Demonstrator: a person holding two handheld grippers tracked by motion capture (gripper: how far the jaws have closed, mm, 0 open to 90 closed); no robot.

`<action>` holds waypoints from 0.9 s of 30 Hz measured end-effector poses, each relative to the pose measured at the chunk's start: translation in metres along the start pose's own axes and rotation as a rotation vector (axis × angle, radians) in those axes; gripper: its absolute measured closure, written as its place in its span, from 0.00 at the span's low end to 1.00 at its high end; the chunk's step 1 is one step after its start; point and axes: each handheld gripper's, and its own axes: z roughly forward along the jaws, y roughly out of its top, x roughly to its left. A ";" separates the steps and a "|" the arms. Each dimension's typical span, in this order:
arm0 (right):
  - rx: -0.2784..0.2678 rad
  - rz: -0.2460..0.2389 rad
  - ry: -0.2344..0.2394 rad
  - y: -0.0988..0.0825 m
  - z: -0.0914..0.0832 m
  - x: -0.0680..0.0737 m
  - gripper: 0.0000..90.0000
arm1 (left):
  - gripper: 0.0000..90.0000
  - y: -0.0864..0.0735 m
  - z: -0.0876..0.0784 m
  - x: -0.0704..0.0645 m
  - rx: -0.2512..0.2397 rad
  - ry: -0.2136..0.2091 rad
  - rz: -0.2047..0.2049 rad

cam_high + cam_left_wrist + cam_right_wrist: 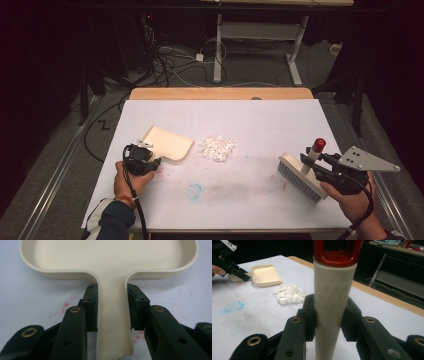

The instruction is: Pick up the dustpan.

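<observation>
Nearest us, toward the near right corner of the white-covered tabletop [260,200], the right gripper [327,167] is clamped on the cream cylindrical handle with a red cap [333,302] of a pale, flat-backed hand brush with grey bristles [300,176]. In the right gripper view both black jaws press the handle's sides, so the grip looks firm. The brush head sits low by the right edge with its bristles down toward the surface; whether they touch it we cannot tell. We judge this a ready stance for a sweep leftward.

Toward the left edge, about midway back, the left gripper [141,159] is closed on the flat stem handle of a cream plastic dustpan [110,257]. In the left gripper view the pads meet both edges of the stem. The pan lies flat on the tabletop with its open lip turned toward the middle, which we read as braced to receive debris.

Between the two tools, just right of the pan's lip and a little farther back, lies a small heap of white shredded paper scraps [217,147]. It is near the pan and well apart from the brush.

Faint blue and red stains mark the surface near the front edge. Beyond the far edge, a bare wooden strip [220,93].
</observation>
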 end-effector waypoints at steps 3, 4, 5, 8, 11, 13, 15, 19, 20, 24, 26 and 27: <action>-0.005 0.001 -0.001 0.000 0.000 -0.001 0.78 | 0.71 0.001 -0.002 0.000 0.012 0.020 0.031; -0.007 0.002 -0.006 0.000 -0.001 -0.001 0.78 | 0.71 0.001 -0.007 -0.001 0.017 0.023 0.048; -0.006 0.005 -0.005 0.000 -0.001 -0.001 0.78 | 0.71 0.000 -0.011 -0.001 0.014 0.018 0.050; -0.011 0.004 -0.006 0.000 -0.002 -0.002 0.78 | 0.71 -0.004 -0.020 -0.006 0.036 0.011 0.099; -0.012 0.004 -0.006 0.000 -0.002 -0.003 0.78 | 0.71 -0.008 -0.025 -0.008 0.043 0.007 0.123; -0.014 0.007 -0.006 0.000 -0.002 -0.004 0.78 | 0.71 -0.011 -0.030 -0.010 0.050 0.002 0.143; -0.020 0.007 -0.008 0.000 -0.002 -0.005 0.78 | 0.71 -0.014 -0.037 -0.013 0.058 -0.007 0.181; -0.020 0.007 -0.009 0.000 -0.002 -0.005 0.78 | 0.71 -0.017 -0.043 -0.017 0.063 -0.012 0.220; -0.021 0.008 -0.008 0.001 -0.002 -0.005 0.78 | 0.71 -0.017 -0.044 -0.018 0.062 -0.017 0.232; -0.027 0.016 -0.007 0.000 -0.001 -0.007 0.78 | 0.71 -0.019 -0.047 -0.020 0.066 -0.029 0.253; -0.027 0.020 -0.003 0.000 0.000 -0.009 0.78 | 0.71 -0.019 -0.049 -0.020 0.066 -0.034 0.270; -0.025 0.024 -0.001 -0.001 0.000 -0.009 0.78 | 0.71 -0.019 -0.049 -0.020 0.063 -0.038 0.282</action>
